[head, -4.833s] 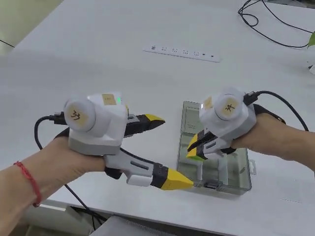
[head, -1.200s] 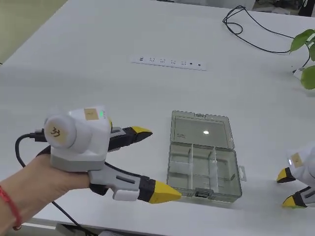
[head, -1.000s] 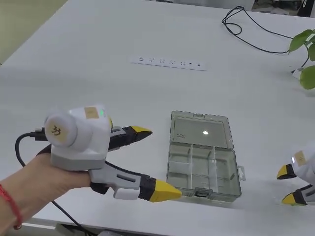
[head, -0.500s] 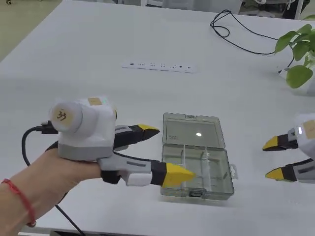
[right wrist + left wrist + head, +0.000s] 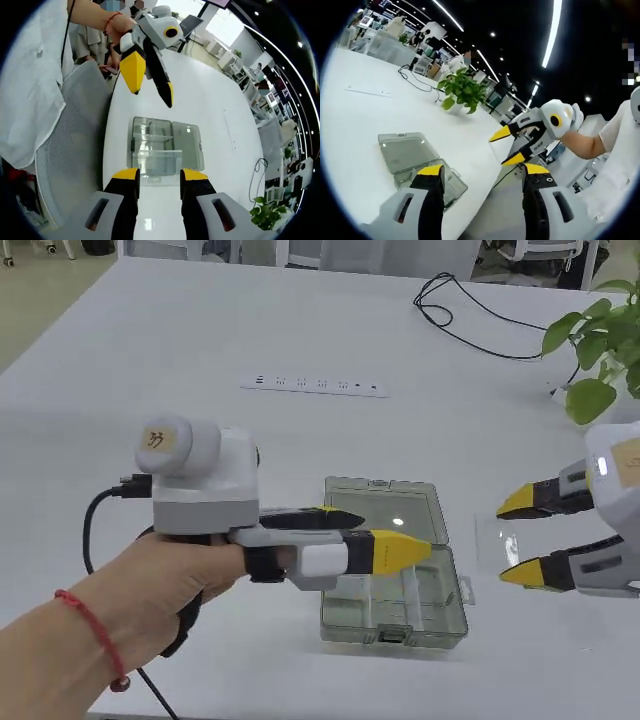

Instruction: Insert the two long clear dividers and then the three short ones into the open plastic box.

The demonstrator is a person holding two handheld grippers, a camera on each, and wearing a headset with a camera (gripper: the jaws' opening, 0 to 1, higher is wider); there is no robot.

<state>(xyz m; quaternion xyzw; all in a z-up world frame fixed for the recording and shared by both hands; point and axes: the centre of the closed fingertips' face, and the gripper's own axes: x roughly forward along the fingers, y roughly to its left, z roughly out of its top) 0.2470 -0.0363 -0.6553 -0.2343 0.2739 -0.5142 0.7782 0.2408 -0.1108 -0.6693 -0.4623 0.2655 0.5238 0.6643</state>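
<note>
The open clear plastic box (image 5: 395,585) lies near the table's front edge, lid (image 5: 385,505) flat behind it, with clear dividers standing inside. My left gripper (image 5: 397,534) hovers over the box, rolled on its side, jaws open and holding nothing; its own view shows the box (image 5: 415,160) low on the left. My right gripper (image 5: 510,538) is open just right of the box. A clear divider (image 5: 157,162) lies flat on the table between the right gripper (image 5: 160,175) and the box (image 5: 165,137). The right gripper (image 5: 500,151) and left gripper (image 5: 152,95) face each other.
A white power strip (image 5: 318,385) lies behind the box, with a black cable (image 5: 470,315) further back. A potted plant (image 5: 600,350) stands at the right. A grey mesh chair (image 5: 75,150) sits at the table's front edge.
My left gripper has swung right over the box and rolled onto its side. My right gripper has come in from the right edge toward the box. The head camera has shifted.
</note>
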